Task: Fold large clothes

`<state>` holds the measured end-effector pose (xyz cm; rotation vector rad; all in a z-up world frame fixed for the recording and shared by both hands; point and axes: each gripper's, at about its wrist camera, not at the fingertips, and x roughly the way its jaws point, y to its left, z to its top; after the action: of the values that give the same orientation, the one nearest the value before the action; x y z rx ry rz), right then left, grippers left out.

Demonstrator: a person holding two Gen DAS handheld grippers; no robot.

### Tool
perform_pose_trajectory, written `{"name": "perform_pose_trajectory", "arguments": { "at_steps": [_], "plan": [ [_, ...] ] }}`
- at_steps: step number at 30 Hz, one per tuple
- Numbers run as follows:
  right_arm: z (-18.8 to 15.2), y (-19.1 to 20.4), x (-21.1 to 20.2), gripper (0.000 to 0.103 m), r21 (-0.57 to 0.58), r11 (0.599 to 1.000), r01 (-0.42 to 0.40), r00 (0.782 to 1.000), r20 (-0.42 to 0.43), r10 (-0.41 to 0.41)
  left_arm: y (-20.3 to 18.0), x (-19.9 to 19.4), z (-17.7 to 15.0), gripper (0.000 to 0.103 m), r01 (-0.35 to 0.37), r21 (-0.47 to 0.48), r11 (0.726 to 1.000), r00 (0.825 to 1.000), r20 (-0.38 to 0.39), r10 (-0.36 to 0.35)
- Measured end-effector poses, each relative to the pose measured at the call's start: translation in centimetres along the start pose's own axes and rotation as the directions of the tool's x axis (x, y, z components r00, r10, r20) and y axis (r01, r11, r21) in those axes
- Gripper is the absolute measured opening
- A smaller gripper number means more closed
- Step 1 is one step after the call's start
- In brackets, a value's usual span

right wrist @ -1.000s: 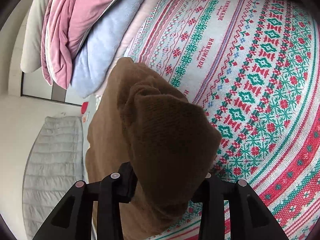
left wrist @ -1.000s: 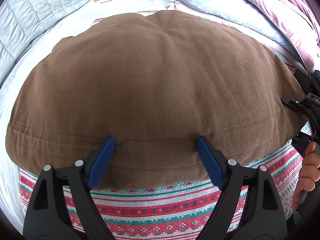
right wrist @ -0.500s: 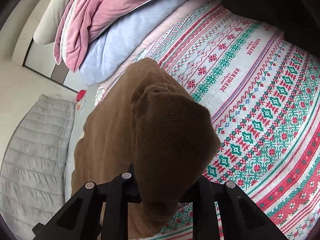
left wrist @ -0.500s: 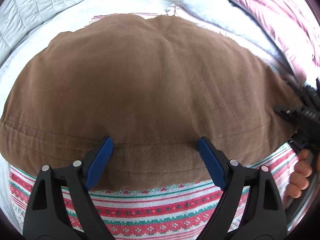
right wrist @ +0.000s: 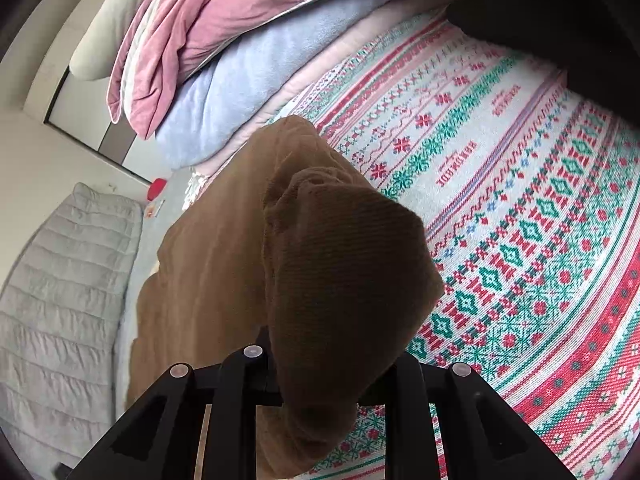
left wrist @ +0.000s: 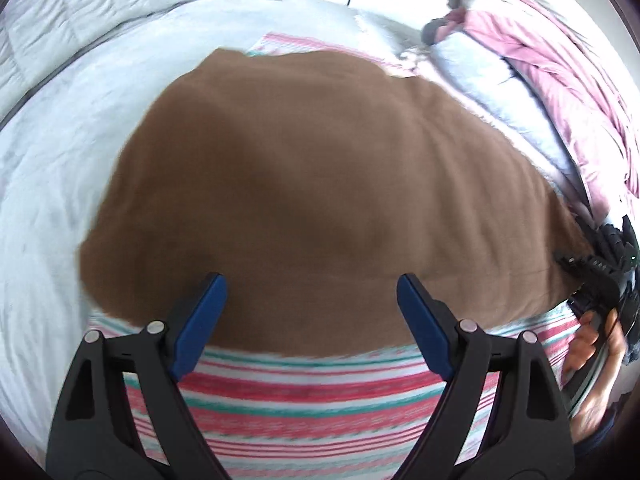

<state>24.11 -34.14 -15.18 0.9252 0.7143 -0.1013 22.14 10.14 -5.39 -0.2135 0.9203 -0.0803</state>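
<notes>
Mid-fold: the brown garment (left wrist: 320, 184) lies spread on the patterned blanket (right wrist: 520, 220) on the bed, near the stacked bedding at its edge. The right hand-held gripper (right wrist: 320, 392) pinches a bunched corner of it — lifted off the blanket — while the left hand-held gripper (left wrist: 312, 316) hangs spread wide over the near hem, gripping nothing. Next, likely, the left one must close on that hem so both can carry the fold across.

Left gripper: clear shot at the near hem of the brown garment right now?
Probably yes. The left gripper is open, its blue pads straddling the near edge of the brown garment with nothing between them. The right gripper holds another part, off to the side, so the way looks free.
</notes>
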Motion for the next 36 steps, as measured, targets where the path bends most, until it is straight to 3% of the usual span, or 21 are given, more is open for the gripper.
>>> {"name": "perform_pose_trajectory", "arguments": {
  "at_steps": [2,3,7,11,15,16,18,20,23,26,29,30,31,32,36],
  "plan": [
    [0.3,-0.5,0.1,0.021,0.032,0.999,-0.02,1.0,-0.019,0.021,2.2,0.3,-0.5,0.087,0.038,-0.047,0.998,0.999,-0.033,-0.04],
    [0.3,-0.6,0.1,0.021,0.036,0.999,-0.015,1.0,-0.024,0.016,3.6,0.4,-0.8,0.087,0.099,-0.089,0.991,0.993,-0.049,-0.104],
    [0.0,1.2,-0.6,0.02,-0.01,0.997,0.077,0.997,0.007,-0.077,5.6,-0.8,-1.2,0.087,0.213,-0.141,0.967,0.974,-0.047,-0.222],
    [-0.5,6.1,-2.4,0.019,-0.137,0.973,0.186,0.979,0.106,-0.173,7.4,-2.1,-1.5,0.087,0.183,-0.167,0.969,0.982,-0.021,-0.189],
    [-2.6,15.3,-5.1,0.017,-0.365,0.896,0.252,0.951,0.264,-0.16,9.9,-2.8,-1.4,0.087,0.173,-0.221,0.96,0.984,-0.008,-0.179],
    [-3.9,18.1,-5.6,0.017,-0.439,0.856,0.273,0.94,0.309,-0.142,10.5,-3.1,-1.5,0.087,0.177,-0.23,0.957,0.983,-0.004,-0.183],
    [-7.7,23.8,-6.1,0.016,-0.591,0.739,0.322,0.916,0.392,-0.086,11.8,-3.9,-1.5,0.087,0.179,-0.248,0.952,0.983,0.018,-0.18],
    [-13.0,28.6,-5.8,0.016,-0.728,0.586,0.356,0.897,0.441,0.002,12.8,-4.4,-1.1,0.087,0.167,-0.264,0.95,0.986,0.04,-0.163],
    [-24.1,33.1,-2.9,0.016,-0.87,0.293,0.396,0.888,0.444,0.119,14.8,-5.2,-1.0,0.087,0.142,-0.293,0.946,0.99,0.063,-0.129],
    [-32.4,32.8,1.7,0.017,-0.914,0.064,0.4,0.905,0.405,0.131,17.2,-5.2,-0.8,0.087,0.138,-0.359,0.923,0.99,0.064,-0.124],
    [-40.4,29.2,6.7,0.017,-0.894,-0.233,0.382,0.923,0.359,0.138,20.2,-5.3,-1.1,0.087,0.162,-0.471,0.867,0.987,0.084,-0.138],
    [-41.9,28.1,7.1,0.017,-0.868,-0.293,0.401,0.915,0.365,0.172,20.9,-5.3,-1.2,0.087,0.167,-0.493,0.854,0.986,0.091,-0.14],
    [-42.9,27.4,7.2,0.017,-0.839,-0.337,0.427,0.903,0.378,0.204,21.2,-5.4,-1.3,0.087,0.171,-0.502,0.848,0.985,0.096,-0.142],
    [-43.0,27.3,7.2,0.017,-0.833,-0.346,0.433,0.901,0.381,0.21,21.3,-5.5,-1.3,0.087,0.175,-0.5,0.848,0.984,0.101,-0.144],
    [-40.1,29.4,5.3,0.016,-0.891,-0.263,0.369,0.926,0.327,0.191,20.2,-5.2,-0.9,0.087,0.181,-0.477,0.86,0.983,0.097,-0.153]
  ]
}}
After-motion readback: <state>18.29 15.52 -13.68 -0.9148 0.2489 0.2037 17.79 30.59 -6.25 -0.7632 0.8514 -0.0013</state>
